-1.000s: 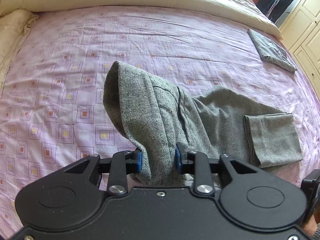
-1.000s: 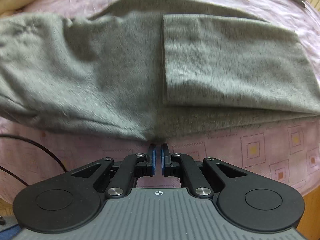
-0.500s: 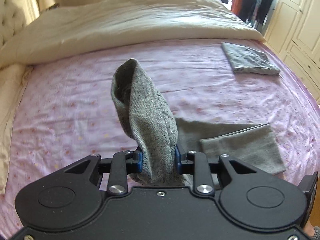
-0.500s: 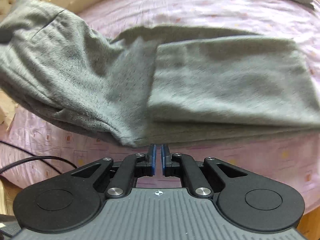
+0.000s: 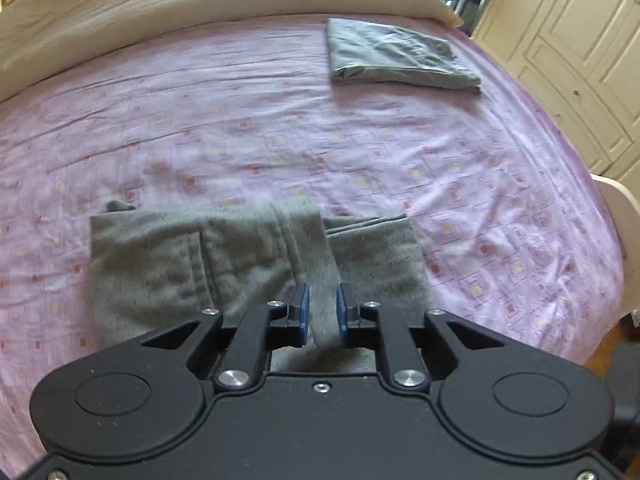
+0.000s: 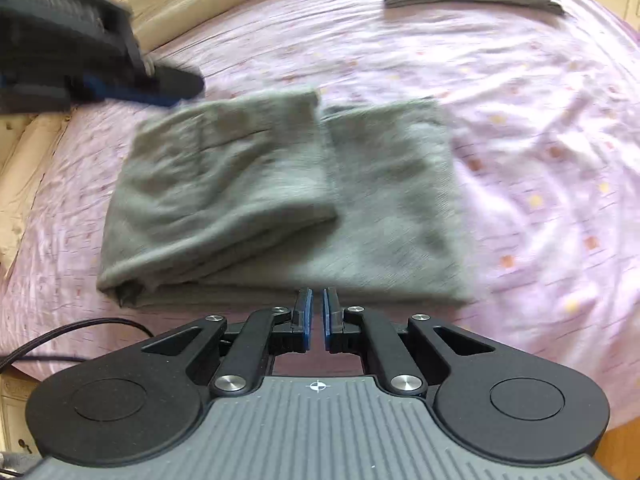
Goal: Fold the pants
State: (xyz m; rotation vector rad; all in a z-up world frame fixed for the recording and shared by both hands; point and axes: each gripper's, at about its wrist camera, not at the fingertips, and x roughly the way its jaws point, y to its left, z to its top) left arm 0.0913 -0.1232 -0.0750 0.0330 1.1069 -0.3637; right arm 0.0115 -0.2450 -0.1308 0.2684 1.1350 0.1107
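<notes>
Both tongs appear from our two wrist views: our left tongs [image 5: 322, 312] are closing, with a strip of the grey pants [image 5: 248, 256] running between their blue pads [image 5: 305, 312], which seem to press on the cloth, while our right tongs [image 6: 316, 318] stand nearly closed with nothing between them, just short of the near edge of the pants [image 6: 280, 200]. We find no brand, label or legible writing anywhere; the only mark is a small white crosshair [image 6: 318, 386] printed on the ribbed grey body of the right tool. We see the pants as a speckled grey knit, lying on the pink bed sheet [image 5: 280, 128] patterned with small squares, folded into a compact rectangle of several layers: an upper flap with a vertical seam covers the left half, and a flatter layer shows to its right. We note a second folded grey cloth [image 5: 396, 56] lying well apart toward the far side of the bed, near the cream duvet [image 5: 200, 4]. Motion blur softens both views.
</notes>
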